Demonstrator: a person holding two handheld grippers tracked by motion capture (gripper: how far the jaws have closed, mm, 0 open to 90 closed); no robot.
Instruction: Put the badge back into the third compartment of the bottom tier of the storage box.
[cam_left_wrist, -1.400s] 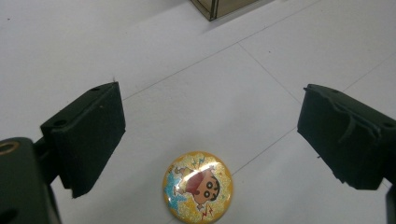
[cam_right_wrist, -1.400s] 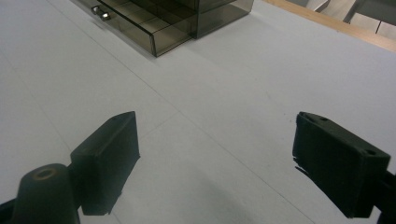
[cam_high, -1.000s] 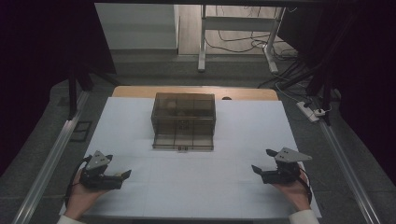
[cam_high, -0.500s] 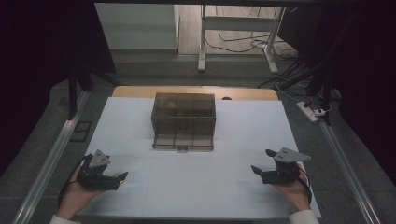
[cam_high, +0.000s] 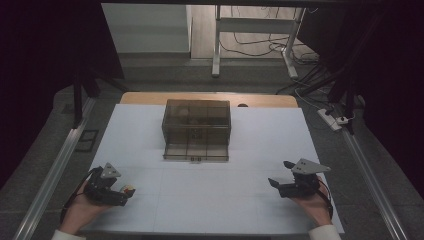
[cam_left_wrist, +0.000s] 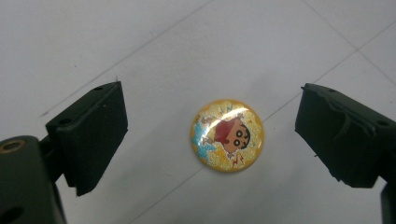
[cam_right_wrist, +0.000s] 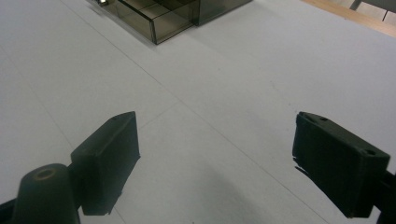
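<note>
- The round badge (cam_left_wrist: 227, 135), yellow with a cartoon figure on it, lies flat on the white bench (cam_high: 210, 200) right under the left tongs (cam_left_wrist: 210, 135); in the left gripper view it sits between the two black jaws, a little nearer the right-hand one, touching neither.
- Being round, it has no long axis, so I'd judge the jaws can close across it from any angle without turning the hand.
- From above, the badge (cam_high: 129, 189) shows as a small bright spot at the tip of the left tongs (cam_high: 120, 192), near the bench's front left corner.
- The left tongs stand wide, with bare bench on both sides of the badge.
- The right tongs (cam_high: 280, 172) are also wide and hold nothing, resting at the front right, well apart from the badge; the left hand (cam_high: 82, 210) is plainly the nearer one.
- The smoky clear box (cam_high: 196, 129) stands at the middle of the far side, its front drawer pulled out toward the person, with open white surface between it and both hands.
- The front left edge is near, so a flat badge pushed sideways could, I think, slide rather than lift.
</note>
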